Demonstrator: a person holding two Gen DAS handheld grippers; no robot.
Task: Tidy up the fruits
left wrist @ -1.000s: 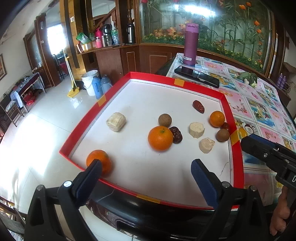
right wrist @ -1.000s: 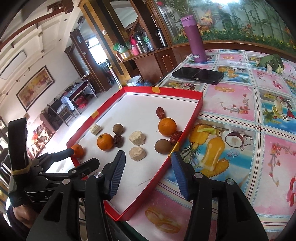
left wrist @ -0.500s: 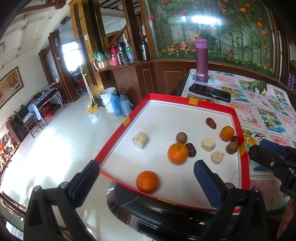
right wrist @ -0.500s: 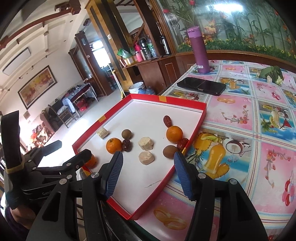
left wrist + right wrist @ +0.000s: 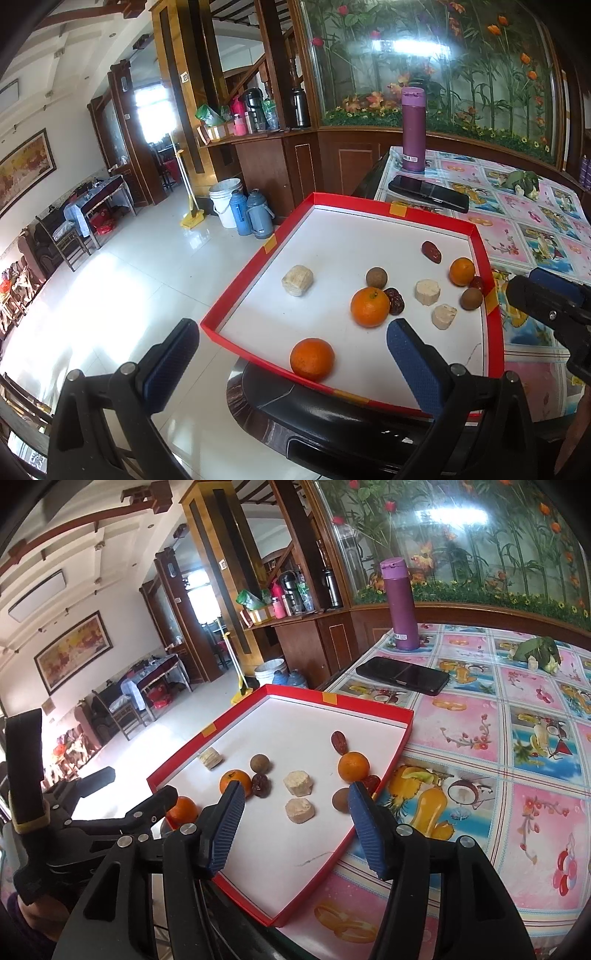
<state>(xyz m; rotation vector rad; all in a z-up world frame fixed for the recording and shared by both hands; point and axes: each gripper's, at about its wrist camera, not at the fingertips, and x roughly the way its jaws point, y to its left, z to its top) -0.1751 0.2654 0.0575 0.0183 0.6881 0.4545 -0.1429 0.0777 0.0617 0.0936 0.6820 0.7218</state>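
Patterned tablecloth first. On it I see the red tray holding oranges, dates, longans. My left gripper gapes fully, empty; right gripper half open, empty, both above the tray's near edge.

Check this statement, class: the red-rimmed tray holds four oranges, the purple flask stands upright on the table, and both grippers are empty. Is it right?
One detail is wrong. The tray holds three oranges, not four: one near the front edge, one in the middle, one by the right rim. The left wrist view shows this. The purple flask does stand upright, and the left gripper and right gripper are empty.
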